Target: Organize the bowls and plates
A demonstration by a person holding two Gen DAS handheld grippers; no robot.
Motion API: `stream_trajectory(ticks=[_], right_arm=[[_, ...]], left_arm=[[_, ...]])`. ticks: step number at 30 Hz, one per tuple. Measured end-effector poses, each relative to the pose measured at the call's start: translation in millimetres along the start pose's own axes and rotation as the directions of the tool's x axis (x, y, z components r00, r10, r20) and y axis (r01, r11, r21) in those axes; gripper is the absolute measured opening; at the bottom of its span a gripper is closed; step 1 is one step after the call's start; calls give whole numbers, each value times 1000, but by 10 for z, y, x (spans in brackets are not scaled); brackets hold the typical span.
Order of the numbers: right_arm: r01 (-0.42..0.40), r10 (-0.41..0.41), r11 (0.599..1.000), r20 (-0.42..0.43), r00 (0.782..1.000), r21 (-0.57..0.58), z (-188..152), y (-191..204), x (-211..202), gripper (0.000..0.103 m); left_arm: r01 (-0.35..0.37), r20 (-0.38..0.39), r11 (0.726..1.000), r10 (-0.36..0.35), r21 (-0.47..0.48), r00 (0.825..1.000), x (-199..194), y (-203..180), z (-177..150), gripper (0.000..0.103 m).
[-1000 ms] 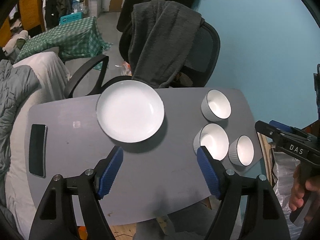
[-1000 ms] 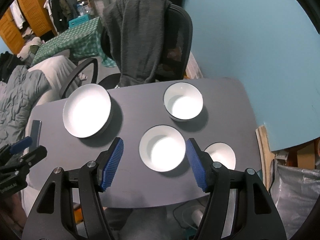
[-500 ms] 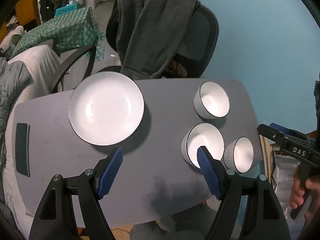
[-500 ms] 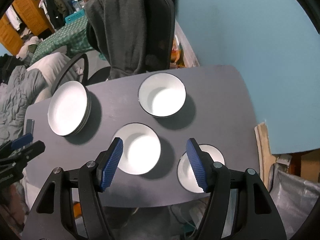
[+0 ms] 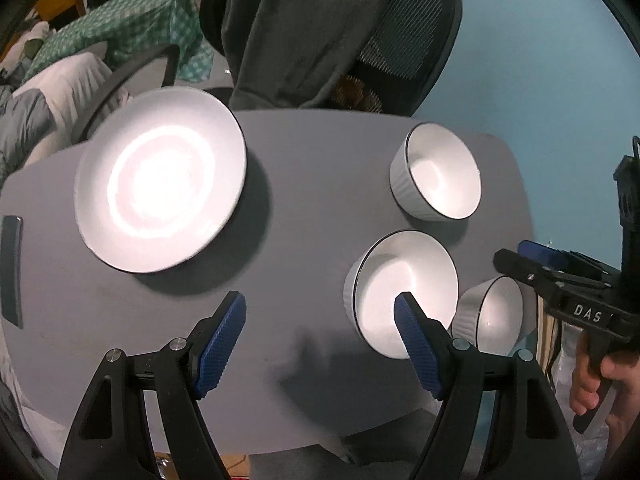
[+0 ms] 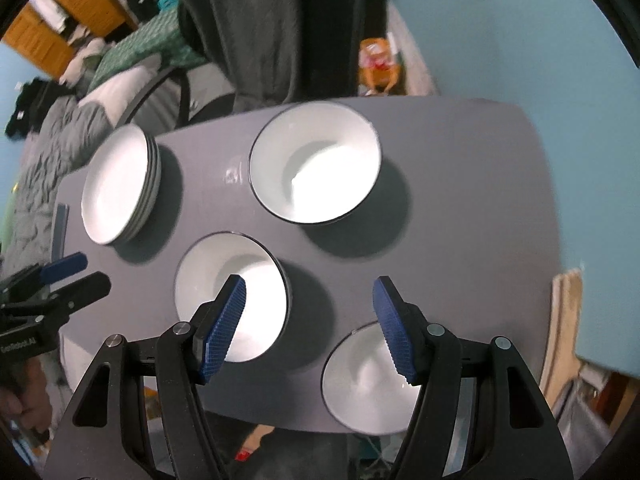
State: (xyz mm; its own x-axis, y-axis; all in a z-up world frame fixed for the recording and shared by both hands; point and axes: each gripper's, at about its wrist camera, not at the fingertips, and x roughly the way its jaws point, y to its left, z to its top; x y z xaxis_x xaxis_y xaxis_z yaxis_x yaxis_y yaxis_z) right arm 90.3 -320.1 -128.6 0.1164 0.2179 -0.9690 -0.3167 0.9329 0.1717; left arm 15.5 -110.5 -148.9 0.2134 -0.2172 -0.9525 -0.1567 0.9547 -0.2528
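Observation:
A stack of white plates (image 5: 160, 188) (image 6: 118, 190) sits on the left of the grey table (image 5: 304, 208). Three white bowls with dark rims stand on the right: a far one (image 5: 438, 178) (image 6: 316, 164), a middle one (image 5: 404, 292) (image 6: 232, 296) and a small one at the near right edge (image 5: 492, 314) (image 6: 370, 382). My left gripper (image 5: 320, 336) is open and empty above the table, just left of the middle bowl. My right gripper (image 6: 308, 320) is open and empty above the gap between the middle and small bowls; it also shows in the left wrist view (image 5: 560, 272).
A black phone (image 5: 11, 272) lies at the table's left edge. An office chair draped with a grey garment (image 5: 320, 32) stands behind the table. A blue wall (image 6: 520, 40) is on the right. A bed with grey bedding (image 6: 44, 152) is on the left.
Both grippers have moved lower and closer to the table, so plates and bowls look larger. The right gripper has shifted right, from over the middle bowl toward the small bowl. Nothing was grasped.

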Motion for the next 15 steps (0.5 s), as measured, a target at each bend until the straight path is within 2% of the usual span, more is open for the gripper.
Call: stream_trajectory(ticks=[6, 15], right_arm=[[-38, 31, 995, -76, 997, -93, 41, 87, 338, 65], [-71, 50, 989, -160, 986, -131, 86, 125, 659, 63]], left_arm=[[-31, -38, 999, 30, -23, 999, 341, -51, -43, 78], [-45, -93, 997, 39, -63, 995, 691, -69, -109, 78]])
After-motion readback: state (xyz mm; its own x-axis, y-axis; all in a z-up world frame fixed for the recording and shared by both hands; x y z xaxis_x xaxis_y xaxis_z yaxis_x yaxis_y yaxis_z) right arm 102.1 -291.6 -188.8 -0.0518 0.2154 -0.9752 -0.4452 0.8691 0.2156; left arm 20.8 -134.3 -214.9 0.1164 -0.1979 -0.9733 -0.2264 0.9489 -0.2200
